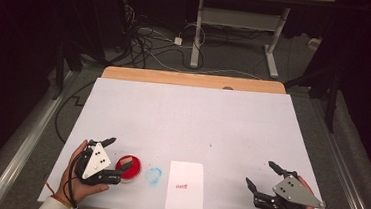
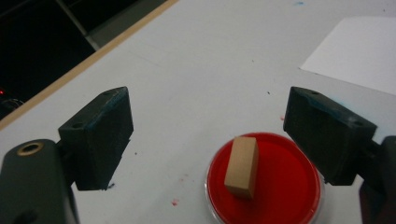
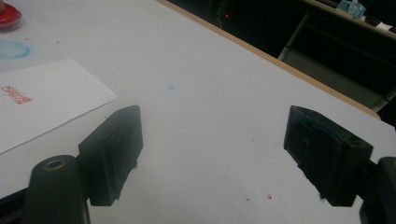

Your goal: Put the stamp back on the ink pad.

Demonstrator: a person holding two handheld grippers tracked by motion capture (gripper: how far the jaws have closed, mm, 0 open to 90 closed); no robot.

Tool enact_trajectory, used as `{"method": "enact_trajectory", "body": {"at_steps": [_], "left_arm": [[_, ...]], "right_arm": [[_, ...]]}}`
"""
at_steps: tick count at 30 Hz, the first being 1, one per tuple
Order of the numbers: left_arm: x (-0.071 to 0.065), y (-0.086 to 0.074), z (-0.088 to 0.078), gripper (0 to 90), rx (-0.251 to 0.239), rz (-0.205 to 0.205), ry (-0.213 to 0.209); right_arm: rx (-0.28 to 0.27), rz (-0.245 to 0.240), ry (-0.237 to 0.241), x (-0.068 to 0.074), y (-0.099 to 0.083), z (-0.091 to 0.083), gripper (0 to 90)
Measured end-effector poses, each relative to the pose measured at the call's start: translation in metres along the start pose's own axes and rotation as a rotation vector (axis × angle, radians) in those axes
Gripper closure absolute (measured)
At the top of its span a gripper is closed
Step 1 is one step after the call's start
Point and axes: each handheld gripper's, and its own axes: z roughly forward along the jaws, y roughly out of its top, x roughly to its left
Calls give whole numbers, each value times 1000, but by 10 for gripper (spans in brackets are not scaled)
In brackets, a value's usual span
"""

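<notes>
We take the red ink pad [image 1: 130, 168] as our landmark, near the front edge of the white table [image 1: 192, 115]. A small wooden stamp block [image 2: 243, 167] stands on the pad. Our left gripper [image 1: 110, 160] hovers just beside the pad with its jaws spread wide, pinching nothing; in the left gripper view the block sits between them, nearer the right-hand jaw and apart from both. Just right of the pad we see a blue ink smudge [image 1: 154, 176], then a white paper [image 1: 185, 186] bearing a red print [image 1: 181, 187]. Our right gripper [image 1: 260, 176], jaws spread and empty, hangs well apart from the pad, beyond the paper.
</notes>
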Motion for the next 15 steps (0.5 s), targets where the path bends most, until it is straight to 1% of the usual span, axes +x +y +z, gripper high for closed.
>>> {"method": "enact_trajectory", "body": {"at_steps": [1, 3, 5, 7, 9, 13, 15], "left_arm": [[-1, -2, 0, 154, 1, -6, -6], [-3, -4, 0, 154, 8, -1, -14], [-5, -6, 2, 154, 17, -5, -22], [-7, -6, 2, 154, 18, 5, -34], [-9, -5, 4, 154, 31, 22, -34], [-9, -5, 5, 154, 22, 13, -42], [-9, -6, 5, 154, 30, 20, -45]], "right_arm": [[-3, 0, 1, 0, -1, 0, 192], [6, -5, 1, 0, -2, 0, 183], [8, 2, 6, 0, -3, 1, 182], [8, -2, 3, 0, -3, 1, 182], [8, 0, 6, 0, -3, 1, 183], [9, -9, 6, 1, -3, 1, 183], [8, -12, 2, 2, -2, 1, 187]]}}
